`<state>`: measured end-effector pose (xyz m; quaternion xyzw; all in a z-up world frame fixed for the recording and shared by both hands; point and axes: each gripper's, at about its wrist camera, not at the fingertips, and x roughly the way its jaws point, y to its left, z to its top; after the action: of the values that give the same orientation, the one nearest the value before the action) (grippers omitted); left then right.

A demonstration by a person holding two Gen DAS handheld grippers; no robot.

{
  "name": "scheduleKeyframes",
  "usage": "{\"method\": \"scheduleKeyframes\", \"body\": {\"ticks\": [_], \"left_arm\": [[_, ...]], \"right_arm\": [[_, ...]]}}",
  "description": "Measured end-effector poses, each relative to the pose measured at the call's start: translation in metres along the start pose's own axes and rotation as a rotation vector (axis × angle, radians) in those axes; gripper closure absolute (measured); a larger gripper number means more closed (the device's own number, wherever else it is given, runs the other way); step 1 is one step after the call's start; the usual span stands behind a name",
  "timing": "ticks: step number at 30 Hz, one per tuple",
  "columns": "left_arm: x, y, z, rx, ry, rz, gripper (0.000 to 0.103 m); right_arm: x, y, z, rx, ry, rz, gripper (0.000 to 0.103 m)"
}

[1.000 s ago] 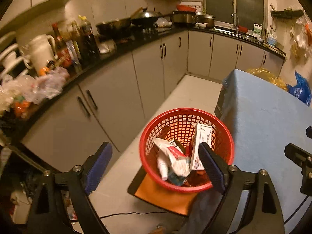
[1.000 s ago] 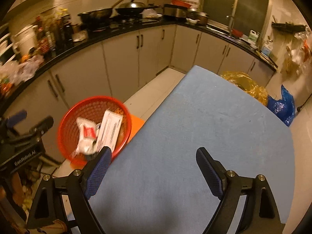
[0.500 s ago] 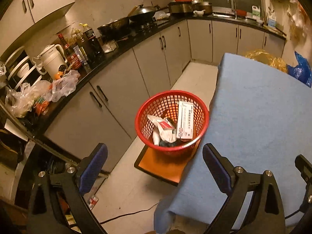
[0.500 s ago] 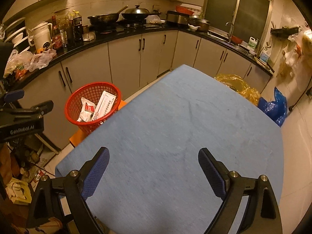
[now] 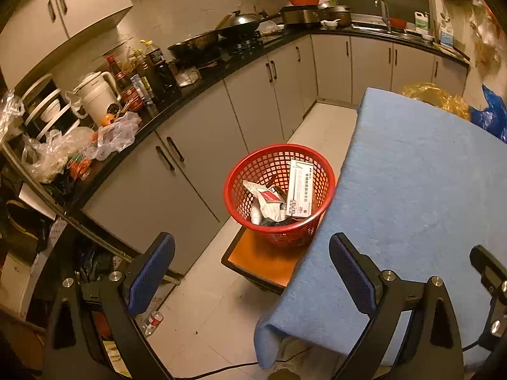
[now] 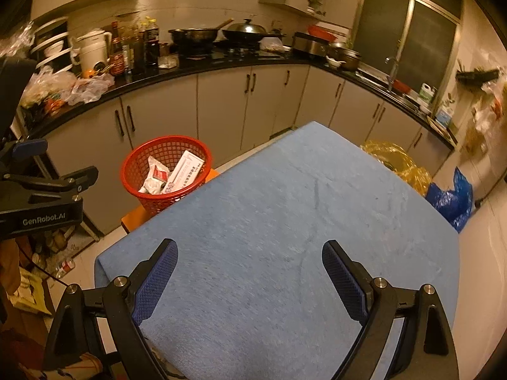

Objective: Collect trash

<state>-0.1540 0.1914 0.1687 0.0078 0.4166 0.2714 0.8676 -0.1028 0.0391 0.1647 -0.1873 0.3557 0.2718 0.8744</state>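
Dim kitchen, grey cabinets [image 6: 221, 104], black counter [image 5: 202, 79], perhaps dark window [image 6: 408, 34], pale tiled floor [image 5: 202, 304]

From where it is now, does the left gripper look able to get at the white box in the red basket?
Probably yes. The left gripper has open, empty jaws, and the red basket is open-topped with the white box standing clear; only the blue table edge crowds one side.
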Motion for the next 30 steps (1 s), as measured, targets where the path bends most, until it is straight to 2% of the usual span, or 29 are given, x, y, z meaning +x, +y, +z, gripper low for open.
{"method": "scheduleKeyframes", "body": {"ticks": [7, 30], "left_arm": [[-0.001, 0.001, -0.001, -0.006, -0.007, 0.018, 0.006], [-0.002, 0.016, -0.005, -0.026, -0.020, 0.006, 0.006]], "right_arm": [[0.003, 0.005, 0.003, -0.034, 0.002, 0.005, 0.008], [0.002, 0.024, 0.005, -0.075, 0.006, 0.001, 0.008]]}}
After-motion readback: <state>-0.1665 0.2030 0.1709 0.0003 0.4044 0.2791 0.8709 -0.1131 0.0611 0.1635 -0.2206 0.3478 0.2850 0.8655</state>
